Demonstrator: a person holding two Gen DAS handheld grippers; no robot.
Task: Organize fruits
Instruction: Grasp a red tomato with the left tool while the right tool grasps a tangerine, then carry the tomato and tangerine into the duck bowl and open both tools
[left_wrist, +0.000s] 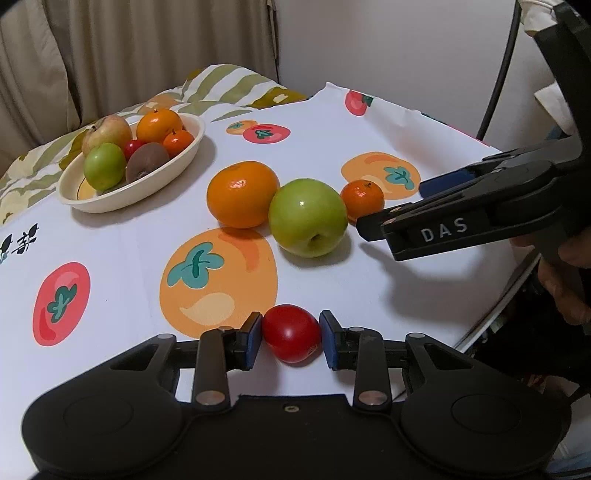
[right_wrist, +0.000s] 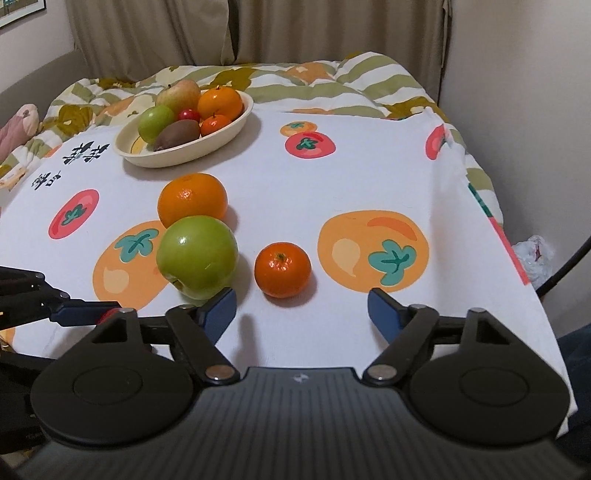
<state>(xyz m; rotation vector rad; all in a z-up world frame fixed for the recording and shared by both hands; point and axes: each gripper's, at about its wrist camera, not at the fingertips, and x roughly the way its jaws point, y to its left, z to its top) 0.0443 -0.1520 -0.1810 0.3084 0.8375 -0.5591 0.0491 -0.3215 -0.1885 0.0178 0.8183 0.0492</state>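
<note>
Left gripper (left_wrist: 291, 339): a small red fruit (left_wrist: 291, 338) sits between the two blue pads (left_wrist: 254, 339). Left pad touches its side; a thin sliver of cloth shows at the right pad, so whether the grip is fully closed cannot be told. The fruit lies on the tablecloth (left_wrist: 122, 243) near the table's near edge, beside a large printed orange motif.

Right gripper (right_wrist: 302, 314): fingers wide apart, nothing between them. It hovers low over the near part of the table, pointing across the cloth. The small tangerine (right_wrist: 282, 269) lies just ahead of the gap, nearer the left finger. In the left wrist view this gripper (left_wrist: 373, 221) comes in from the right edge, held sideways, its tips close to the tangerine (left_wrist: 362, 199), with the person's hand (left_wrist: 561, 273) on the handle.

Loose fruit at mid-table: large orange (left_wrist: 242, 194), green apple (left_wrist: 307, 218) touching it, tangerine just beside the apple.

Cream bowl (left_wrist: 110, 201) toward the far left corner, holding six fruits: apples, oranges, a kiwi, a small red one.
</note>
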